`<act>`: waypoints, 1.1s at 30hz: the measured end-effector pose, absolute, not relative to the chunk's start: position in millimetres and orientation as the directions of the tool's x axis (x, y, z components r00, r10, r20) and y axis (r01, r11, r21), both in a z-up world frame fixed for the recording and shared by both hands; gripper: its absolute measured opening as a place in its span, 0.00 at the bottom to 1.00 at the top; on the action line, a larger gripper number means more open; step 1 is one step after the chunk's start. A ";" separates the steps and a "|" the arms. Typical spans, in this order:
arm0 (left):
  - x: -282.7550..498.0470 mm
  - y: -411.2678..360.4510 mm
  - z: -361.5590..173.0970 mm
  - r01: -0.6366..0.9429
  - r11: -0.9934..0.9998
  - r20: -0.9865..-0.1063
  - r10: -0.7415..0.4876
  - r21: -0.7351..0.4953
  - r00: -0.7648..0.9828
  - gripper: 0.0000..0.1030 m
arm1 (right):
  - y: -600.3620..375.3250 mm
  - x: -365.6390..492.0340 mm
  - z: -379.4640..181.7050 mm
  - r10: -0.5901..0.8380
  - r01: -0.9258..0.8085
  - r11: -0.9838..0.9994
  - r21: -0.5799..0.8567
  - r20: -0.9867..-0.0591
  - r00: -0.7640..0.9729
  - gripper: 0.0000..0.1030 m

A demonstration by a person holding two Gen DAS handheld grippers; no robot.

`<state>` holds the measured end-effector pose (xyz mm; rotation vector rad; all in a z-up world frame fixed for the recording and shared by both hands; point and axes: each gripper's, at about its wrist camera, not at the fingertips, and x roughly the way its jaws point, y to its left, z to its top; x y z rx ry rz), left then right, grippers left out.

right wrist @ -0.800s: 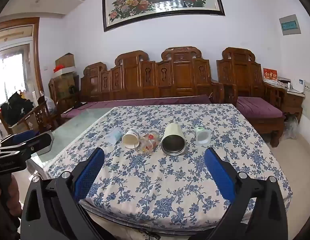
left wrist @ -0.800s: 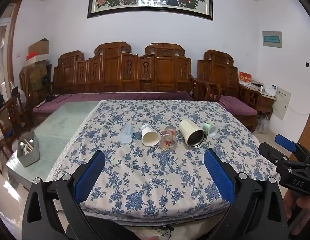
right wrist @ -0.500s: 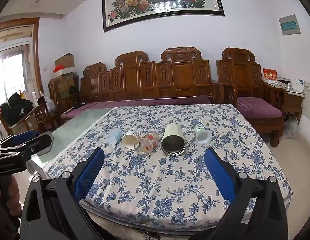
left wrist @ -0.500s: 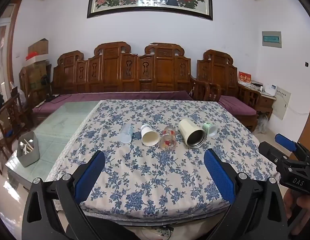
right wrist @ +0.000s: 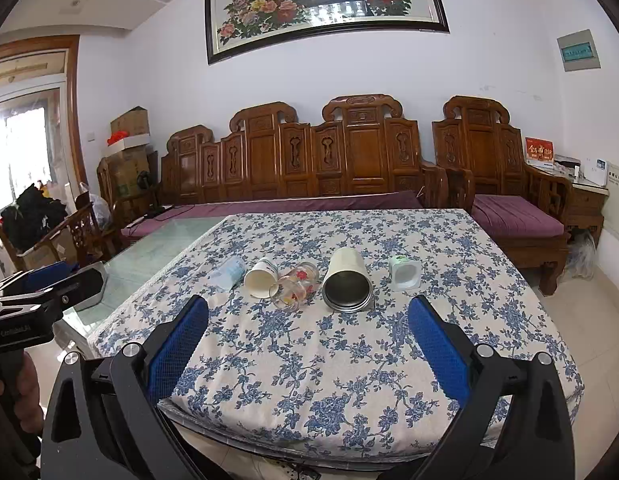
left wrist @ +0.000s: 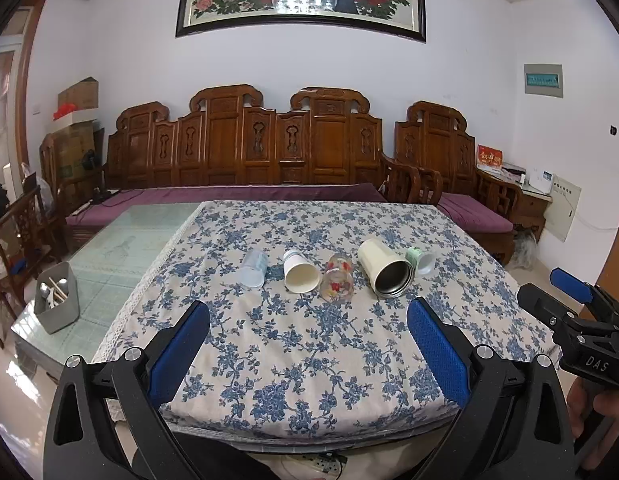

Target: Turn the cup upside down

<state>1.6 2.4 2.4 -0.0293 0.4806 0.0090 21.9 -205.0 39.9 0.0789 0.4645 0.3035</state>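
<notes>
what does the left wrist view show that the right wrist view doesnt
Only the left wrist view shows the grey utensil caddy on the glass table and the right gripper at its right edge.

Only the right wrist view shows the bright window, the black pile of clothes and the left gripper at its left edge.

Both show five cups lying on their sides on the floral tablecloth: clear plastic cup, paper cup, flowered glass, cream steel tumbler, small green-white cup.
</notes>
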 end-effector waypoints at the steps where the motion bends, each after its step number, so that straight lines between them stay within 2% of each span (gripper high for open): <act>1: 1.9 2.6 2.7 -0.016 1.000 -0.462 0.002 -0.026 0.887 0.92 | -204.9 21.9 40.0 0.306 -0.270 0.952 0.142 -0.429 0.850 0.98; 33: 5.8 0.8 3.6 -0.014 0.999 -0.457 0.000 -0.028 0.890 0.92 | -206.0 22.8 39.7 0.305 -0.269 0.952 0.144 -0.429 0.850 0.98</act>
